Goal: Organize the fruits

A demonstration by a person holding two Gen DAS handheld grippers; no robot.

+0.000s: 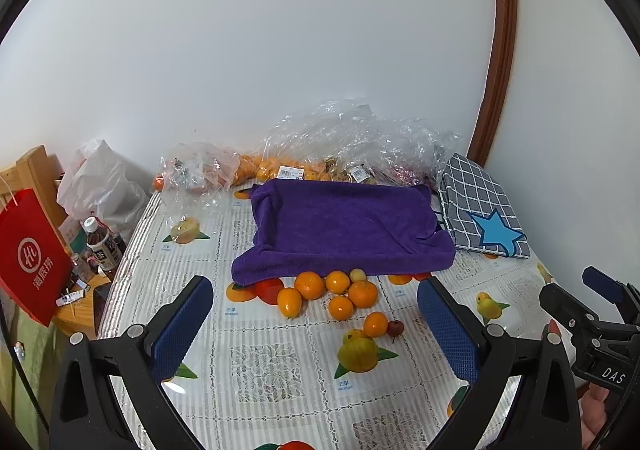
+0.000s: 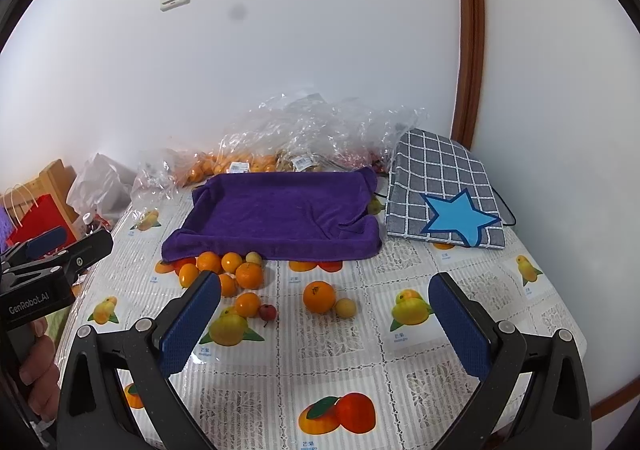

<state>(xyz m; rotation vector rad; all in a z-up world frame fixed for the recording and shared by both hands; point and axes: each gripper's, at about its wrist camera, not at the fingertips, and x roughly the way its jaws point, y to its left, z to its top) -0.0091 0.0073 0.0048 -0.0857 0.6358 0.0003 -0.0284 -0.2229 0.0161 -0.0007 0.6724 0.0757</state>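
Several small oranges (image 1: 337, 290) lie in a cluster on the fruit-print tablecloth, right in front of a purple towel-lined tray (image 1: 344, 226); the cluster also shows in the right wrist view (image 2: 236, 274). A small pale fruit (image 1: 357, 275) and a small red fruit (image 1: 395, 327) lie among them. In the right wrist view one orange (image 2: 319, 296) and a pale fruit (image 2: 345, 307) lie apart, between my fingers. My left gripper (image 1: 316, 326) and right gripper (image 2: 325, 326) are both open and empty, held above the table in front of the fruit.
Clear plastic bags (image 1: 340, 138) with more oranges sit against the back wall. A grey checked cloth with a blue star (image 2: 444, 194) lies right of the tray. A red paper bag (image 1: 28, 254) and bottles (image 1: 100, 246) stand off the table's left edge.
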